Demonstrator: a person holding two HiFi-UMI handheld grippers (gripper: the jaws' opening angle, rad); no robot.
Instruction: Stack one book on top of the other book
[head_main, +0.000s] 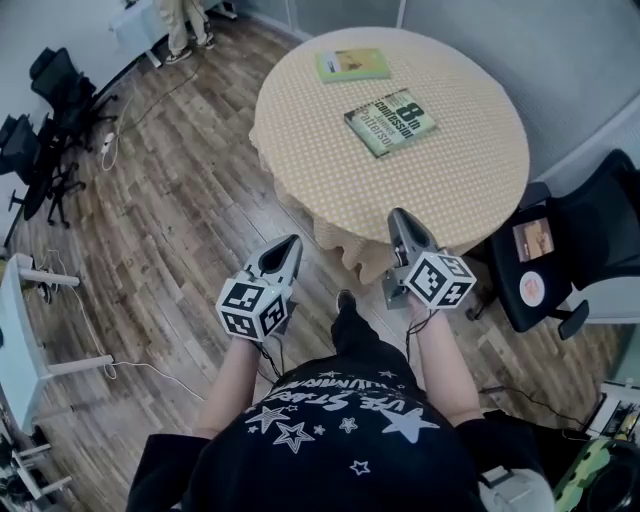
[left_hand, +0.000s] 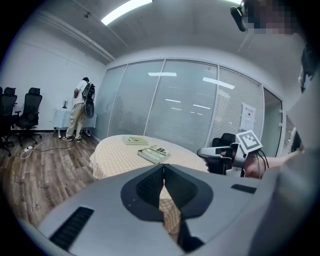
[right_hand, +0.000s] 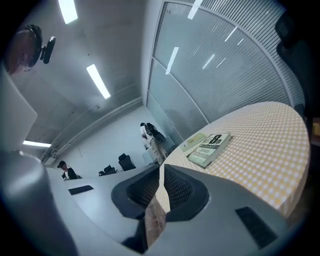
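Two books lie on a round table (head_main: 320, 170) with a yellow checked cloth. A thick green book (head_main: 390, 122) (left_hand: 153, 153) (right_hand: 210, 148) with large white print is near the table's middle. A thin light-green book (head_main: 352, 64) (left_hand: 136, 140) (right_hand: 194, 142) lies at the far edge, apart from it. My left gripper (head_main: 290, 243) (left_hand: 163, 166) is shut and empty, over the floor short of the table. My right gripper (head_main: 398, 216) (right_hand: 161, 168) is shut and empty at the table's near edge. Both point toward the books.
A black office chair (head_main: 575, 250) stands right of the table, with a small item on its seat. More black chairs (head_main: 50, 110) and cables sit at the left on the wood floor. A person (head_main: 185, 25) stands at the far side by a white desk.
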